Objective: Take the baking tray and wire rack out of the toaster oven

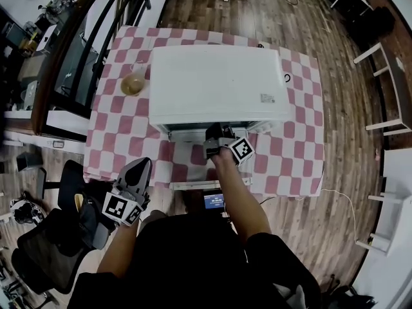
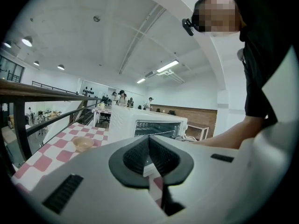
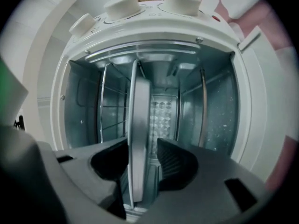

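Observation:
The white toaster oven (image 1: 219, 85) stands on the checkered table with its door (image 1: 206, 185) folded down toward me. My right gripper (image 1: 220, 140) reaches into the oven mouth, rolled on its side. In the right gripper view the baking tray (image 3: 139, 125) shows edge-on as a pale metal rim between the jaws of the right gripper (image 3: 140, 164). One pad lies against the rim and the other stands a sliver off it. The wire rack (image 3: 103, 106) sits in the oven beside the tray. My left gripper (image 1: 136, 170) (image 2: 149, 155) hangs off the table's near left corner, shut and empty.
A tan bowl (image 1: 132, 84) (image 2: 84, 143) sits on the red-and-white cloth (image 1: 283, 153) left of the oven (image 2: 149, 125). A black office chair (image 1: 45, 250) stands at my left. White chairs (image 1: 386, 89) line the right side. People stand far off in the left gripper view.

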A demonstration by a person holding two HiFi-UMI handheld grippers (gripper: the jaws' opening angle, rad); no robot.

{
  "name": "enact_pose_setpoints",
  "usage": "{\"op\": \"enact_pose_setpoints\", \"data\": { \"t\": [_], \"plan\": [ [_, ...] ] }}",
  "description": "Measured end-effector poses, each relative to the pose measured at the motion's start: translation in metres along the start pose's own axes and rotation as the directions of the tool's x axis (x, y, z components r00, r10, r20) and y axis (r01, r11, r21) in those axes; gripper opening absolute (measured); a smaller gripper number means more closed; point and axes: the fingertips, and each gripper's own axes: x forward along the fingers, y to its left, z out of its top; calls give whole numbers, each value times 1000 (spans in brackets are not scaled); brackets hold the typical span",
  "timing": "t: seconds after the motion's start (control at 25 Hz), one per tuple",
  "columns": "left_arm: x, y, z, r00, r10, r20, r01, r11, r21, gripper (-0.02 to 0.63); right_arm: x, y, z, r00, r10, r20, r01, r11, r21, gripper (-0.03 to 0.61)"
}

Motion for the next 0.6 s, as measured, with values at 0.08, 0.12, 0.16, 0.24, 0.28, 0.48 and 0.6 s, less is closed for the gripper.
{"op": "enact_pose_setpoints", "data": {
  "t": [0.08,0.12,0.16,0.24,0.28,0.48,0.6],
  "plan": [
    [0,-1,-1,1000,-1,-1,1,1000,-1,-8,1,3,0,1000,20,-2,-20,1000,4,159],
    [-1,-1,-1,1000,-1,-2,1,1000,-1,-8,1,4,0,1000,25,-3,-25,1000,3,155],
    [-1,-1,-1,1000,1,-2,-1,1000,-2,-8,2,5,0,1000,30,-4,-30,1000,0,142],
    [-3,0,-2,1000,3,-2,-3,1000,-5,-8,2,7,0,999,37,-2,-37,999,2,115],
    [-3,0,-2,1000,3,-2,-3,1000,-5,-8,2,7,0,999,38,-1,-38,999,4,114],
    [-4,-1,-4,1000,6,-9,-6,1000,-16,-8,2,5,1,1000,29,3,-29,999,22,107],
    [-5,-1,-5,1000,14,0,-14,1000,-26,-8,-1,5,0,1000,22,14,-23,999,50,103]
  ]
}}
